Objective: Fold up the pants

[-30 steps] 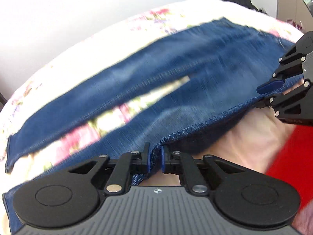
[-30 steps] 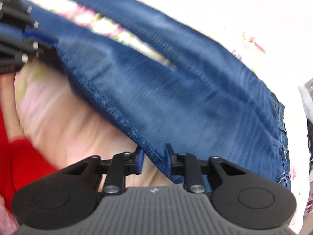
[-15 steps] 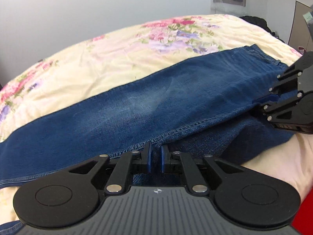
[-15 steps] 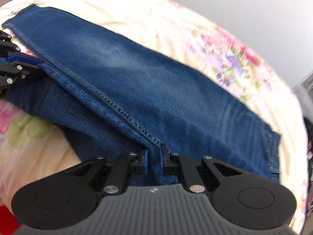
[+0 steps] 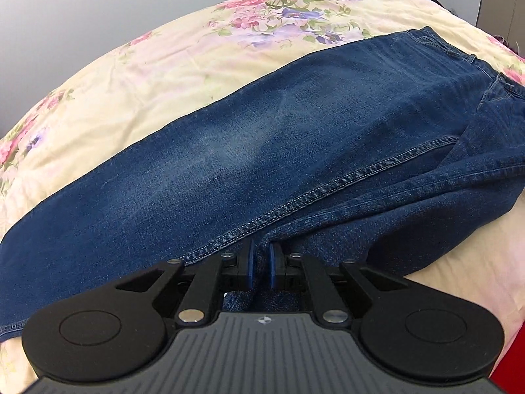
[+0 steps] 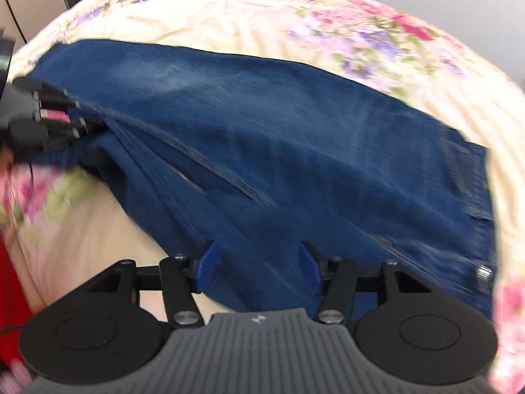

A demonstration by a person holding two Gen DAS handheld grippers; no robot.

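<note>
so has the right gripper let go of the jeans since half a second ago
Yes. The right gripper, shut on the jeans' seam edge then, now has its jaws spread wide over the denim, which lies on the floral bedspread.

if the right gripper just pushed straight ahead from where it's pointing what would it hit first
Most likely the jeans. The right gripper is open, with blue denim filling the gap between its fingers and everything just beyond. The floral bedspread comes only past the far edge. Motion blur makes depth uncertain.
</note>
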